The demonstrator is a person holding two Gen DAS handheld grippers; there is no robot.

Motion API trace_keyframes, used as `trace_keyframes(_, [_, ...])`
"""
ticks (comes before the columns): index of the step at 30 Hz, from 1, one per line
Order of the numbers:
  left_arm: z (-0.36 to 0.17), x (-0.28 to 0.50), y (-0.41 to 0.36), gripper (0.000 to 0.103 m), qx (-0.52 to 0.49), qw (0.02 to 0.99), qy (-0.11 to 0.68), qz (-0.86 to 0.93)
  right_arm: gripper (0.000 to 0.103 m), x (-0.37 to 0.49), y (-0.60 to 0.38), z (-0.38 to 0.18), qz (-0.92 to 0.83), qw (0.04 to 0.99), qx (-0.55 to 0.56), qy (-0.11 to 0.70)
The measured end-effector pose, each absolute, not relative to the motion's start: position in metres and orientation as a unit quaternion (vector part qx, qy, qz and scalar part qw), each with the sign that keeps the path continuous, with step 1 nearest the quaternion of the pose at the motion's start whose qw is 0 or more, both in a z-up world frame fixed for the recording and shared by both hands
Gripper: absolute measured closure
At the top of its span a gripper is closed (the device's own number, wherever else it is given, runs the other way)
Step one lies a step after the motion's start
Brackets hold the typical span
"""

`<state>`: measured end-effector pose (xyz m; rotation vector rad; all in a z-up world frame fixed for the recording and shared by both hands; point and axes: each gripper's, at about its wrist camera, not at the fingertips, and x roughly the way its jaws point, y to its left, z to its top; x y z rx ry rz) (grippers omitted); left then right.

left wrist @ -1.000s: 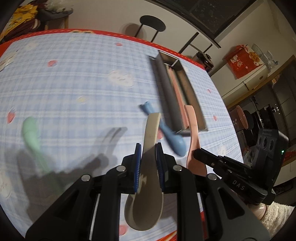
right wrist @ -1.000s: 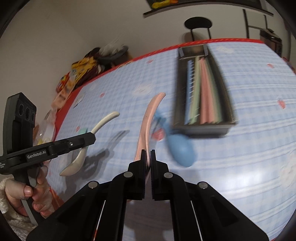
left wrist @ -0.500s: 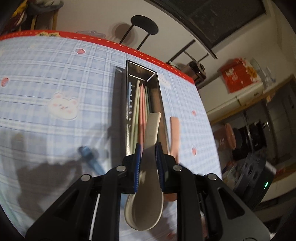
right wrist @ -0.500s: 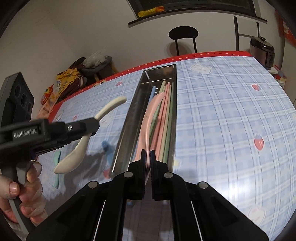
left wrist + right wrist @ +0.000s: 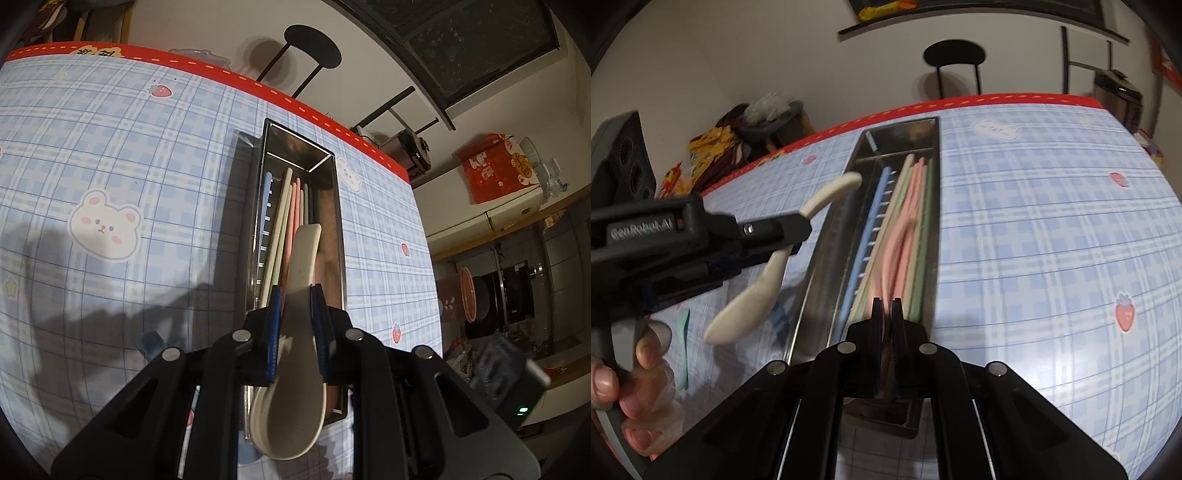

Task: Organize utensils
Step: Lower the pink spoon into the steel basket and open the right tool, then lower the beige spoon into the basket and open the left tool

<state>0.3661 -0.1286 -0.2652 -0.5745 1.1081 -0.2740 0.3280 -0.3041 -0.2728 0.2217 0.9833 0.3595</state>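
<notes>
The left gripper (image 5: pixel 297 295) is clenched on a cream spoon (image 5: pixel 291 387) at the neck, where handle meets bowl. The bowl hangs toward the camera; the handle points away, over a steel tray (image 5: pixel 338 221). In the right wrist view the same gripper (image 5: pixel 798 230) and spoon (image 5: pixel 753 295) appear left of the tray (image 5: pixel 936 206), above the tablecloth (image 5: pixel 1052 240). A hand (image 5: pixel 631 376) grasps the gripper's handle.

The right gripper (image 5: pixel 885 306) is clenched on a pink spoon (image 5: pixel 899 243); its jaws stand almost together, with the pink handle between them. The handle runs forward into the tray, blurred, lying over the chopsticks (image 5: pixel 919 221).

The tray lies lengthwise on the checked tablecloth (image 5: pixel 129 147), its far end near the red border (image 5: pixel 221 74). Inside, chopsticks (image 5: pixel 288 214) in blue, green and pink lie parallel along its length.

A blue utensil (image 5: pixel 151 341) lies on the cloth left of the tray, mostly hidden behind the left gripper. A green utensil (image 5: pixel 683 347) lies on the cloth near the hand, well apart from the tray.

Beyond the table stands a black chair (image 5: pixel 955 55).
</notes>
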Motion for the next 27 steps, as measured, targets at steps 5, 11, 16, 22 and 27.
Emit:
trace_keyframes(5, [-0.271, 0.367, -0.135, 0.084, -0.26, 0.804, 0.52, -0.128, 0.076, 0.321, -0.323, -0.262, 0.146, 0.871, 0.132, 0.451])
trace_keyframes(11, [-0.273, 0.369, -0.155, 0.083, -0.241, 0.808, 0.521, -0.132, 0.044, 0.312, -0.356, -0.257, 0.1, 0.874, 0.176, 0.442])
trace_keyframes(16, [-0.279, 0.371, -0.171, 0.083, -0.235, 0.805, 0.529, -0.13, 0.032, 0.303, -0.38, -0.257, 0.066, 0.873, 0.197, 0.441])
trace_keyframes(22, [-0.286, 0.373, -0.177, 0.083, -0.253, 0.801, 0.534, -0.093, 0.03, 0.292, -0.402, -0.261, 0.041, 0.869, 0.216, 0.442])
trace_keyframes(27, [-0.291, 0.372, -0.185, 0.083, -0.261, 0.799, 0.536, -0.072, 0.03, 0.286, -0.411, -0.265, 0.031, 0.866, 0.224, 0.447])
